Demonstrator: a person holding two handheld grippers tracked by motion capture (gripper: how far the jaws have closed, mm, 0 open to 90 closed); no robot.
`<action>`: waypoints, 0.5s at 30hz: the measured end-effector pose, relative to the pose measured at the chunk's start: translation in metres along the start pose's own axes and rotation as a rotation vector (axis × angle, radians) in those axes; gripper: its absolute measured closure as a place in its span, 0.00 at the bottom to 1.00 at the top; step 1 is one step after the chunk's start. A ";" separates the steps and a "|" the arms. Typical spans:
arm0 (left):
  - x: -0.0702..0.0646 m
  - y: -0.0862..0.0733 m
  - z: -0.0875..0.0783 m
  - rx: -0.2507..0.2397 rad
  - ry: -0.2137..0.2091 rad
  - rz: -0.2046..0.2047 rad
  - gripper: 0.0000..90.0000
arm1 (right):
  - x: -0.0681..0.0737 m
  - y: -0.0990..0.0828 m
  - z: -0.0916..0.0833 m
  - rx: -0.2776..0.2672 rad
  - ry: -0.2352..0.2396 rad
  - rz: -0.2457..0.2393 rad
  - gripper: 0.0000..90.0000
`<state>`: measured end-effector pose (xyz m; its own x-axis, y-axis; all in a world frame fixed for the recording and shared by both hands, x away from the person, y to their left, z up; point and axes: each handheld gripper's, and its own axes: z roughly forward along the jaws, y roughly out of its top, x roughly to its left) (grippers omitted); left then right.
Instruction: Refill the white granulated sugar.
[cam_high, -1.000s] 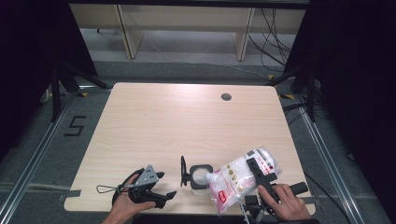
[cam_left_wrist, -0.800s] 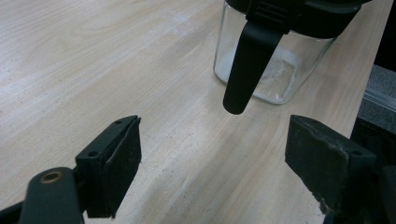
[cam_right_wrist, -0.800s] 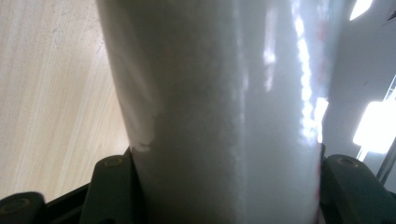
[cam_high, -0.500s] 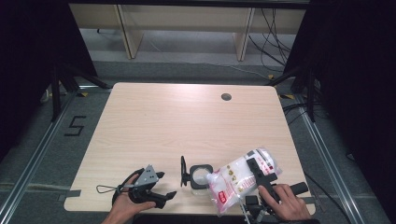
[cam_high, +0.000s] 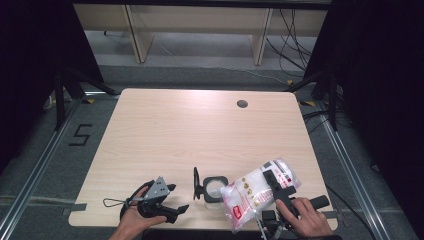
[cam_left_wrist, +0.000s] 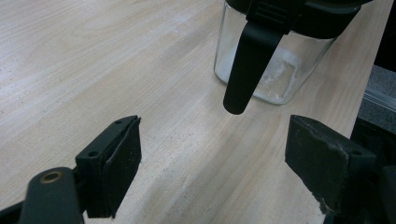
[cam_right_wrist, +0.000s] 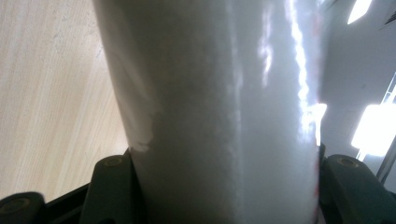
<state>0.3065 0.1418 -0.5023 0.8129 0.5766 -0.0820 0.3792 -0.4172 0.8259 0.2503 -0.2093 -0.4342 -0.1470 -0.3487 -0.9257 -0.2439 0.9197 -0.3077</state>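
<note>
Clamping a white-filled plastic bag (cam_high: 252, 192), right gripper (cam_high: 278, 186) tilts it over the glass jar (cam_high: 214, 189); left gripper (cam_high: 172, 197) rests low, jaws apart. Bag print unreadable.

Hidden or cut off, as I read it from my station:
- Glass jar (cam_left_wrist: 275, 70): top cropped by the left gripper view's upper edge; in the high view the bag (cam_high: 255, 192) covers its right side.
- Bag print: too small to read.
- Right gripper (cam_right_wrist: 224, 186): pads buried behind the bag.
- My forearms: cut off at the near edge.
</note>
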 end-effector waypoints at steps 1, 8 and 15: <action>0.000 0.000 0.000 -0.005 0.000 -0.006 0.20 | -0.001 0.001 0.000 0.000 -0.003 -0.006 0.49; 0.000 0.000 0.000 0.006 0.002 0.005 0.20 | 0.000 0.001 -0.001 -0.001 0.002 0.008 0.49; 0.000 0.000 0.000 0.004 0.004 0.006 0.20 | -0.001 0.002 -0.001 -0.014 0.009 0.018 0.49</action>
<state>0.3065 0.1417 -0.5022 0.8134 0.5769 -0.0748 0.3761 -0.4233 0.8242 0.2492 -0.2072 -0.4340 -0.1604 -0.3340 -0.9288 -0.2542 0.9233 -0.2881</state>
